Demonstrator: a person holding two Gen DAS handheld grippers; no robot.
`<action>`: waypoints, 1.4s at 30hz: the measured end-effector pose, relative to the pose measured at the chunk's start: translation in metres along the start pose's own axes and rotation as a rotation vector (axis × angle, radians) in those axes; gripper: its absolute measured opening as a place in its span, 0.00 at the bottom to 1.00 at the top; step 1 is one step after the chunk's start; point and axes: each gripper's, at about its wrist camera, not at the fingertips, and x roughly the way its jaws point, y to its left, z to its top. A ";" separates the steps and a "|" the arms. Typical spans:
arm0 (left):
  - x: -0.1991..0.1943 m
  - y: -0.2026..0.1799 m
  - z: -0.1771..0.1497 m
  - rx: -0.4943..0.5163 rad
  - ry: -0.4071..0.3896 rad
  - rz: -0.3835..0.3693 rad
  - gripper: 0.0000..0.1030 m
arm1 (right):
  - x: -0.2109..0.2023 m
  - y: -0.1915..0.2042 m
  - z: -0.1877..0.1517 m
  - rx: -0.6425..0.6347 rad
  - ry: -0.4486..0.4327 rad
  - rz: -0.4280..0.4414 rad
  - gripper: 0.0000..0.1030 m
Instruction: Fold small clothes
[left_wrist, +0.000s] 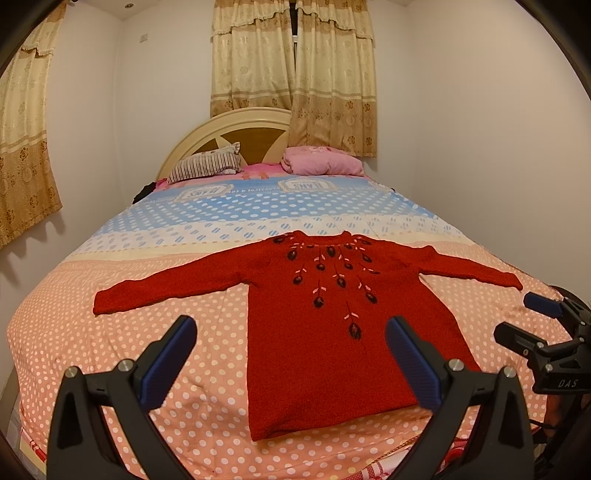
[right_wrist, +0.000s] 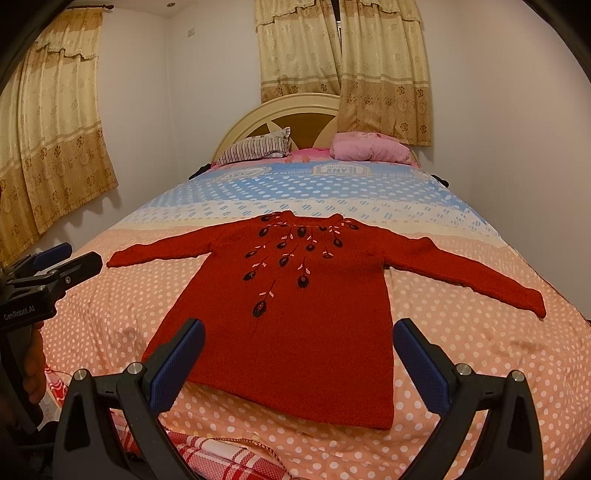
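A small red knitted sweater (left_wrist: 314, 332) with dark embroidered flowers lies flat, face up, on the bed, both sleeves spread out sideways; it also shows in the right wrist view (right_wrist: 295, 332). My left gripper (left_wrist: 291, 354) is open and empty, held above the sweater's hem near the bed's front edge. My right gripper (right_wrist: 299, 358) is open and empty, also above the hem. The right gripper shows at the right of the left wrist view (left_wrist: 528, 321), and the left gripper at the left of the right wrist view (right_wrist: 70, 258).
The bed (left_wrist: 110, 354) has a pink polka-dot cover, blue farther back. A striped pillow (left_wrist: 207, 166) and a pink pillow (left_wrist: 321, 160) lie at the headboard. Curtains (left_wrist: 295, 74) hang behind and at the left. Walls stand close on both sides.
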 end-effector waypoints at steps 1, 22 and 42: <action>0.000 0.000 0.000 -0.002 -0.001 -0.001 1.00 | 0.000 0.000 0.000 -0.001 0.000 0.000 0.99; 0.033 0.002 -0.007 -0.012 -0.007 -0.018 1.00 | 0.027 -0.024 -0.004 0.008 0.042 -0.073 0.99; 0.151 -0.006 -0.004 0.016 0.198 -0.017 1.00 | 0.121 -0.241 -0.026 0.504 0.241 -0.180 0.99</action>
